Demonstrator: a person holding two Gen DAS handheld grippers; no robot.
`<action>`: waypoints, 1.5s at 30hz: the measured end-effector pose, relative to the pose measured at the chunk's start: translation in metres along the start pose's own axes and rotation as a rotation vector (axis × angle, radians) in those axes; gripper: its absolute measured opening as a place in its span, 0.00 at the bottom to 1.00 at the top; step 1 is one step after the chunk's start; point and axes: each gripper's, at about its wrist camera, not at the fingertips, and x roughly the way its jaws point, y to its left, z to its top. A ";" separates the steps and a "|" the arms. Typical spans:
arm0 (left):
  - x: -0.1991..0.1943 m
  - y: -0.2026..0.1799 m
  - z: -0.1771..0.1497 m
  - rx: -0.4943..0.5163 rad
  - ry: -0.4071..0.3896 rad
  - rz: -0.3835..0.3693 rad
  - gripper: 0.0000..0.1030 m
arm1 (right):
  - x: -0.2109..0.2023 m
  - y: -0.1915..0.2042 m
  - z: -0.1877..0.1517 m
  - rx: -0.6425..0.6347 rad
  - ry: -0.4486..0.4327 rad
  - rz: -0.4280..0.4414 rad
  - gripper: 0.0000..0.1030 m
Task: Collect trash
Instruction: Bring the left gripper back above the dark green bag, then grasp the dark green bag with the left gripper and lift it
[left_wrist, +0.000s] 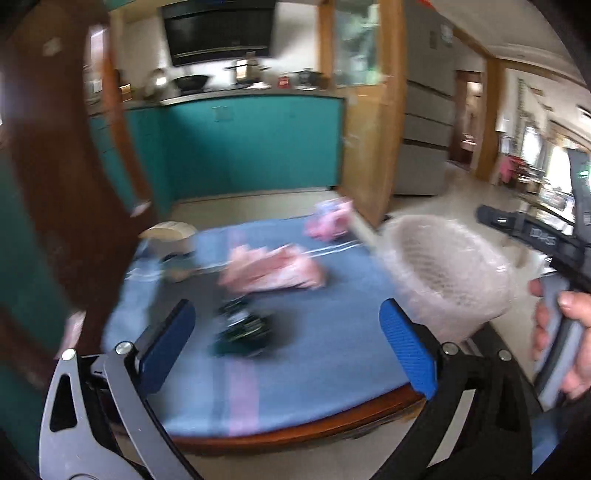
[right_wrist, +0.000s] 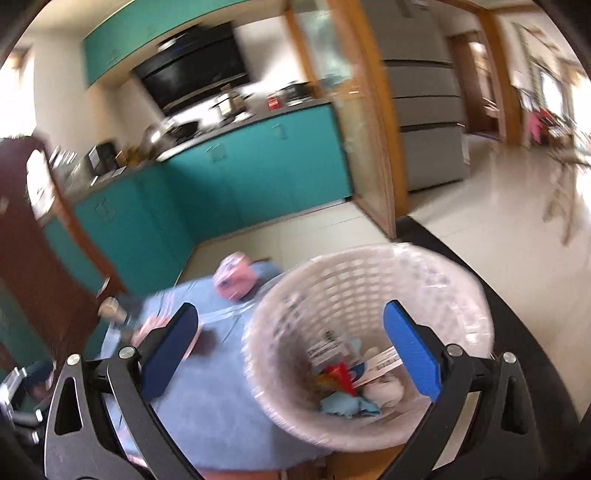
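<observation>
Your left tool (left_wrist: 286, 345) stands wide open and empty, nearest the dark crumpled wrapper (left_wrist: 243, 326) just beyond its tips on the blue-clothed counter (left_wrist: 332, 369). The basket (right_wrist: 369, 343) sits right, under your open, empty right tool (right_wrist: 290, 349).

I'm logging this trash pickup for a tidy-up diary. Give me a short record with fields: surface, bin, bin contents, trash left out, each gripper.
surface: table with blue cloth
bin: white mesh basket at the table's right edge
bin contents: mixed scraps, red, blue and white
trash left out: pink wrapper, dark wrapper, small pink pack
left gripper: open, nothing between the fingers
right gripper: open, over the basket, holding nothing
image quality: blurred
</observation>
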 end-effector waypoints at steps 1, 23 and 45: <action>0.005 0.010 -0.005 -0.019 0.026 0.021 0.97 | 0.002 0.008 -0.003 -0.022 0.014 0.012 0.95; 0.032 0.018 -0.025 -0.045 0.129 0.011 0.97 | 0.014 0.068 -0.036 -0.183 0.093 0.075 0.95; 0.138 0.038 -0.022 -0.145 0.265 0.038 0.92 | 0.010 0.072 -0.035 -0.174 0.099 0.090 0.95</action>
